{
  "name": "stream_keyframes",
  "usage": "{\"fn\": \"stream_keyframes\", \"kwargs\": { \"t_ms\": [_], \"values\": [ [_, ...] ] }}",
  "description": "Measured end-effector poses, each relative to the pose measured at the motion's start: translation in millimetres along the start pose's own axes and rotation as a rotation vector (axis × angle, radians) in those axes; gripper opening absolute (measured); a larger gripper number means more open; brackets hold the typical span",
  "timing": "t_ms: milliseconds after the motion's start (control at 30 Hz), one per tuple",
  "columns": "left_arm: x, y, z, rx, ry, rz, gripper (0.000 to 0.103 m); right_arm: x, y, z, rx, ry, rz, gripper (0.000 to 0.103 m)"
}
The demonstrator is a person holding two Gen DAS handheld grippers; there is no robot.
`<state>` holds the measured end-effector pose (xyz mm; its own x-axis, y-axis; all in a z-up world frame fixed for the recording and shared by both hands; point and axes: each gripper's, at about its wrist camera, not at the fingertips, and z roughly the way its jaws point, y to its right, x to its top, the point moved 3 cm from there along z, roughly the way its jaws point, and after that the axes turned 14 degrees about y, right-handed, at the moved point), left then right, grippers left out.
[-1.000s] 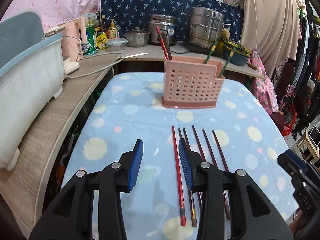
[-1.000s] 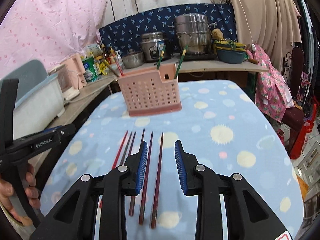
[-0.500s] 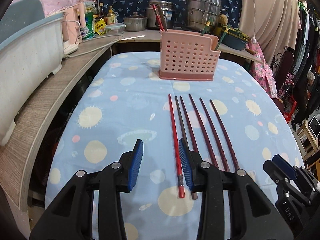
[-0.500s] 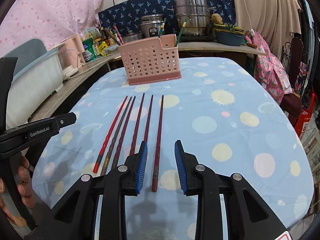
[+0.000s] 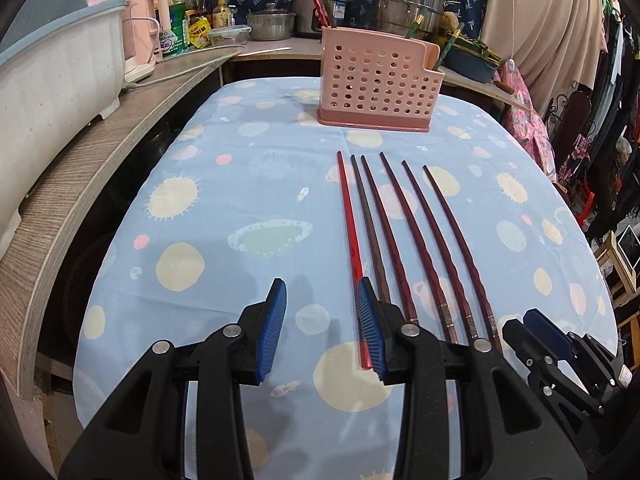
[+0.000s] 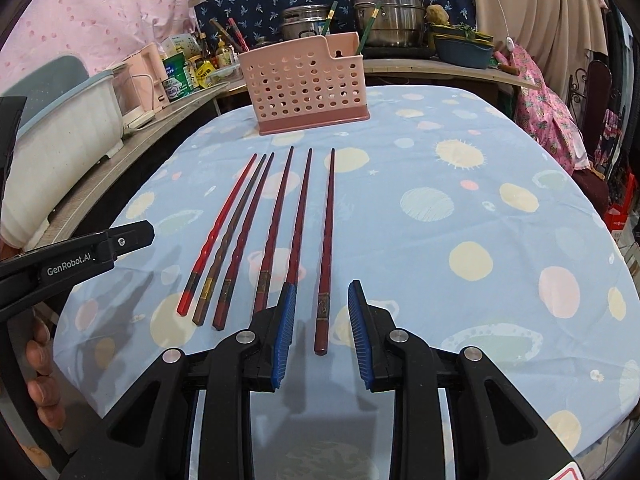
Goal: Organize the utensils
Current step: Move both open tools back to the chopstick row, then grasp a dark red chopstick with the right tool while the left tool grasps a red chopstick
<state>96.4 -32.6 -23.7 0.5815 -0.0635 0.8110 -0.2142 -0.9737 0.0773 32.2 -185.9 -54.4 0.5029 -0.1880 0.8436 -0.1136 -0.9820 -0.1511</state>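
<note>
Several chopsticks lie side by side on the blue patterned tablecloth (image 5: 224, 208): a bright red one (image 5: 349, 216) at the left, a brown one (image 5: 366, 216), and dark red ones (image 6: 328, 216) to the right. A pink perforated utensil holder (image 5: 376, 84) stands beyond them with a few chopsticks upright in it; it also shows in the right wrist view (image 6: 306, 86). My left gripper (image 5: 322, 332) is open and empty, its right finger beside the red chopstick's near end. My right gripper (image 6: 322, 332) is open, its jaws either side of the rightmost chopstick's near end, above it.
A wooden counter (image 5: 80, 168) runs along the left with a white and blue tub (image 5: 52, 80), a pink appliance (image 5: 142, 48), bottles and steel pots (image 5: 412, 4). A blue bowl (image 6: 464, 54) sits on the back counter. Clothes hang at the right.
Both grippers have drawn back toward the near table edge and lowered, so the chopsticks' near ends now lie at the fingertips. Both stay open.
</note>
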Motion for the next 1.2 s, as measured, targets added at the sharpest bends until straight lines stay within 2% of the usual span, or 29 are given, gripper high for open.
{"fn": "stream_keyframes", "kwargs": {
  "t_ms": [200, 367, 633, 700, 767, 1200],
  "values": [
    [-6.3, -2.0, 3.6, 0.002, -0.018, -0.005, 0.035, -5.2, 1.4, 8.4, -0.004, -0.019, 0.015, 0.022],
    [-12.4, -3.8, 6.9, -0.003, -0.039, -0.013, 0.035, -10.6, -0.7, 15.3, -0.001, -0.035, 0.010, 0.012],
    [-18.7, -7.2, 11.3, -0.012, -0.067, -0.028, 0.037, -15.6, -0.2, 18.0, 0.002, -0.044, 0.014, 0.010],
    [-19.4, -7.0, 11.4, -0.014, -0.069, -0.031, 0.046, -15.4, 1.1, 18.1, 0.005, -0.045, 0.019, 0.008],
    [-19.8, -6.3, 10.5, -0.017, -0.065, -0.034, 0.049, -15.1, 1.8, 18.1, 0.008, -0.047, 0.024, 0.008],
    [-27.2, 4.8, 12.5, -0.035, -0.081, -0.019, 0.050, -15.1, -0.2, 18.4, 0.015, -0.043, 0.021, 0.010]
  ]
}}
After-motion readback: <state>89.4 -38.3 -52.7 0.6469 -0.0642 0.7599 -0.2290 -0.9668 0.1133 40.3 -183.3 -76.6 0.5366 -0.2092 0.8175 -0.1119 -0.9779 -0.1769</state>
